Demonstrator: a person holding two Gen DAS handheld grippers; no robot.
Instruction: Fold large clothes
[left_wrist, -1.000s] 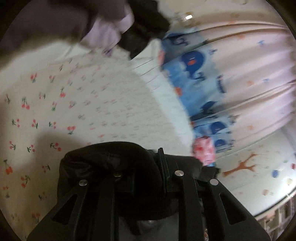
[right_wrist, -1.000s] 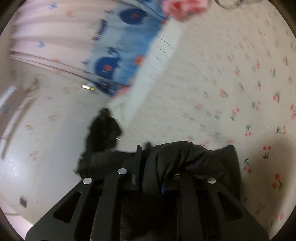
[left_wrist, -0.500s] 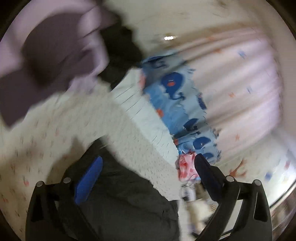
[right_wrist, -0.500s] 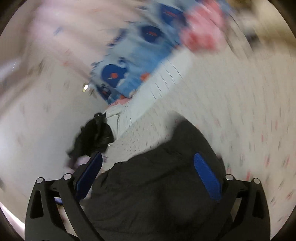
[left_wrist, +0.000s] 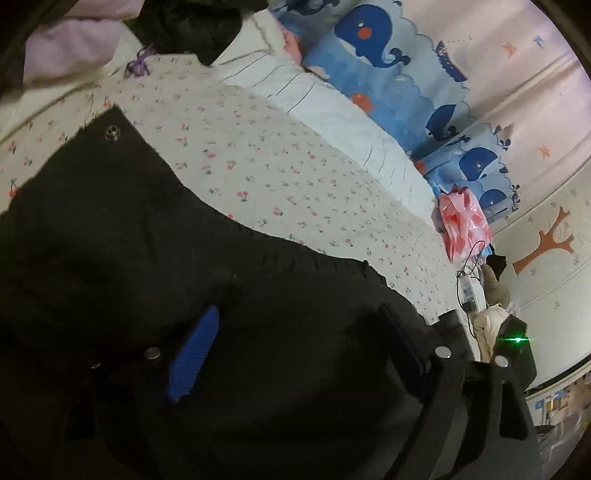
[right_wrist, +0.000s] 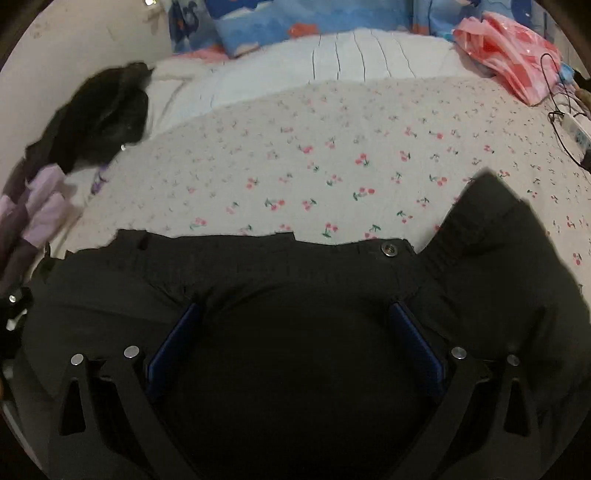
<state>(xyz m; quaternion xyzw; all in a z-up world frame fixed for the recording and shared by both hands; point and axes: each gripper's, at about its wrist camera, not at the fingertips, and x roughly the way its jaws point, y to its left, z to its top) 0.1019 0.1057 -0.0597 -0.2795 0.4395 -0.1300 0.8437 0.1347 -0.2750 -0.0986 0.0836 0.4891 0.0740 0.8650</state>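
Observation:
A large black garment with a metal snap lies spread on the cherry-print bed sheet. It also shows in the right wrist view, its waistband edge straight across and a snap near the right. My left gripper is open, its blue-padded fingers wide apart just above the black cloth. My right gripper is open too, fingers spread over the garment, holding nothing.
A black and lilac clothes pile lies at the bed's left. White striped bedding and blue whale pillows line the far side. A pink plastic bag and a power strip with cable lie at the right.
Both grippers were shut on bunched black cloth a second ago. They opened, let the garment go, and it now lies spread flat on the sheet beneath them.

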